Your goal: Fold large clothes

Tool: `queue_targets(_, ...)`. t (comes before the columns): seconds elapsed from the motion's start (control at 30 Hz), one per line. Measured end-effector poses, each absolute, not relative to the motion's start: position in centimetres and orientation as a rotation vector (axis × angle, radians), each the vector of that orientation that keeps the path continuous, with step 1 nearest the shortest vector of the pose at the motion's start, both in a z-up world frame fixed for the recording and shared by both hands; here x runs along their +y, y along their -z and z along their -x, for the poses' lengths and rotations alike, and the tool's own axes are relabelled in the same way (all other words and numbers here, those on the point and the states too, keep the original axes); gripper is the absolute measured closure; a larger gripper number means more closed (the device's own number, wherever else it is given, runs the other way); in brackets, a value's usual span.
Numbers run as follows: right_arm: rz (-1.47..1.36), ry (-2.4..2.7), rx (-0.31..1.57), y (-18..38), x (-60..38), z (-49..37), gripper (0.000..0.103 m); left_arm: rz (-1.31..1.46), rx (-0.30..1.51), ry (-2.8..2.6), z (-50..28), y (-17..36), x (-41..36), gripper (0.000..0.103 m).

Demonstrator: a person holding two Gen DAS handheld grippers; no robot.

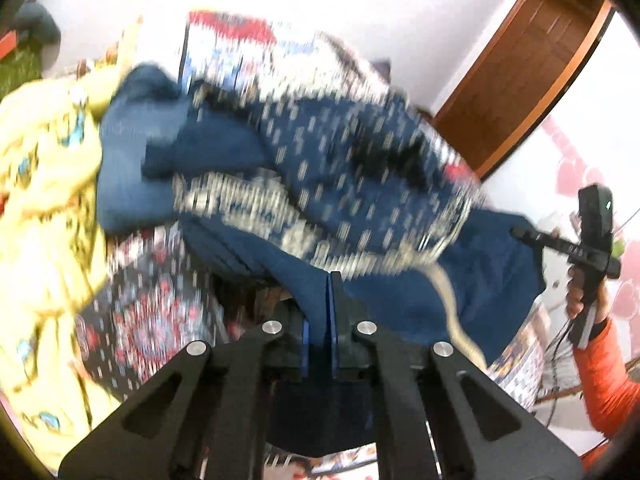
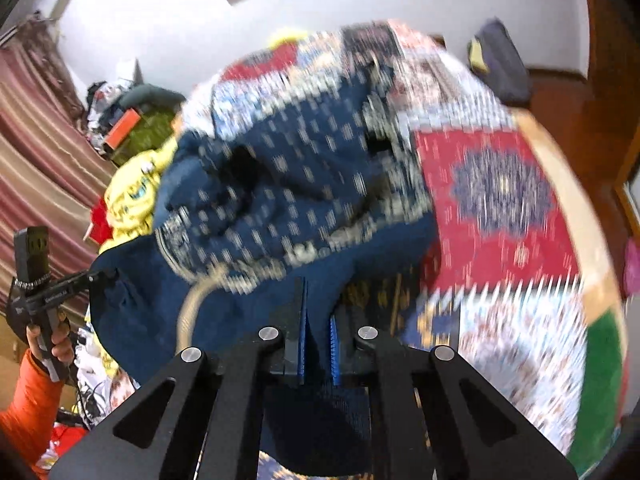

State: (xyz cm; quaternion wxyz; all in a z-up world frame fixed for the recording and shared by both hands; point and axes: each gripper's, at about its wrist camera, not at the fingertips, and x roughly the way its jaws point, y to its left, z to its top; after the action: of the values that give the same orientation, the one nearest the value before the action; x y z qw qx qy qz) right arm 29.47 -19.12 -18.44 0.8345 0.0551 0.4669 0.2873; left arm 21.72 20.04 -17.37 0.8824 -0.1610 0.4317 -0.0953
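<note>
Blue garment (image 1: 340,152), pale-dotted with patterned border, hangs crumpled and blurred.

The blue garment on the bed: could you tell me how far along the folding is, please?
Done: both grippers have taken hold. The left gripper and the right gripper are each shut on the blue garment's plain edge. In hand: that edge hangs between them, the rest bunched on the bedspread. Left: no neat fold shows yet, and the yellow garment lies unfolded beside it.
</note>
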Motion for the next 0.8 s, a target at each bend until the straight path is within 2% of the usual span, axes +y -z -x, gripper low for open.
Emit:
queue_targets(0.23,-0.116,-0.619,0.835,12.6,-17.6,-33.9,0.096,0.417,0.721,0.162,-27.0,11.4,22.8,0.097)
queue_targets(0.37,-0.138,-0.576,0.808,11.6,-16.9,-38.9,0.096,0.441,0.698,0.042,-31.4,11.5,25.4,0.097)
queue_targets(0.5,-0.153,-0.52,0.839,13.3,-15.8,-44.1,0.096,0.421,0.731,-0.094,-35.7,14.1,27.4,0.097)
queue_targets(0.8,-0.136,-0.47,1.01,21.7,-13.5,-52.1,0.096,0.312,0.924,-0.193,-42.9,24.8,28.5,0.097)
